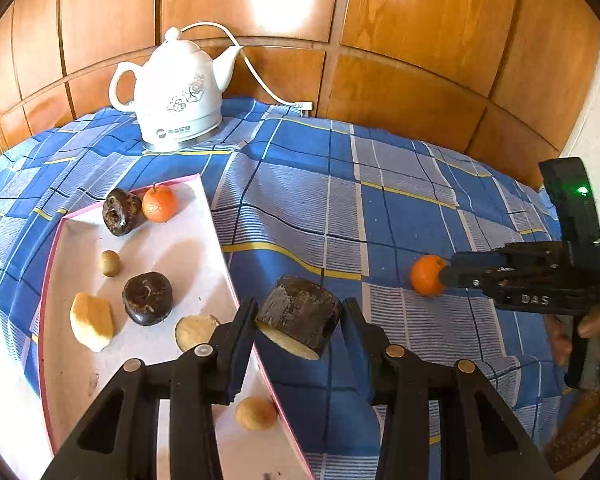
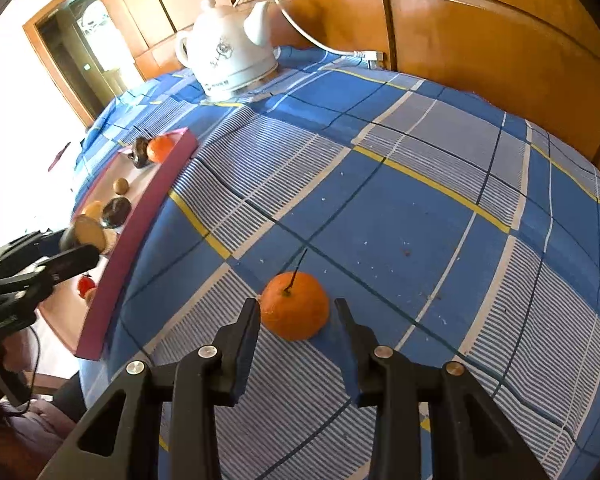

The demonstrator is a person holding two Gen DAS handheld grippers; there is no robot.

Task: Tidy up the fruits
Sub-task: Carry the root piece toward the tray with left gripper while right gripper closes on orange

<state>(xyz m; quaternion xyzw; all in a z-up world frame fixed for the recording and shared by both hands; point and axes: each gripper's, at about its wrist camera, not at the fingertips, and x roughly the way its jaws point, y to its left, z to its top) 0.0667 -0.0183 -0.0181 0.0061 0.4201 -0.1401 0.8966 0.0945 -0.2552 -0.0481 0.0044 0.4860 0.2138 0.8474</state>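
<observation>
Left gripper (image 1: 299, 308): clamped on a stubby cylindrical chunk with rough, dark, scuffed skin and a pale cut end (image 1: 304, 320), fingers pressing its curved sides. Held off the surface, over the rim of the shallow white tray with a pink edge (image 1: 160, 248). Axis tilted away from the gripper, pale face turned down and toward the camera.

Right gripper (image 2: 297, 304): parted slightly, straddling a round, dimpled orange tangerine (image 2: 294, 306); one finger just at the peel, a narrow gap at the other. Resting on the blue, white and yellow checked cloth (image 2: 420, 200), well apart from the tray, thin dark stem pointing up and away.

In the tray: a second small tangerine (image 1: 159, 203) touching a wrinkled dark fruit (image 1: 120, 212), another squat dark fruit (image 1: 147, 298), a small brown ball (image 1: 109, 263), a pale peeled wedge (image 1: 91, 322), a tan slice (image 1: 194, 330).

Farther back on the cloth: glossy white ceramic kettle with floral print (image 1: 176, 92), white cord (image 1: 256, 72) trailing behind. Beyond that, polished wooden panels (image 1: 420, 20).
</observation>
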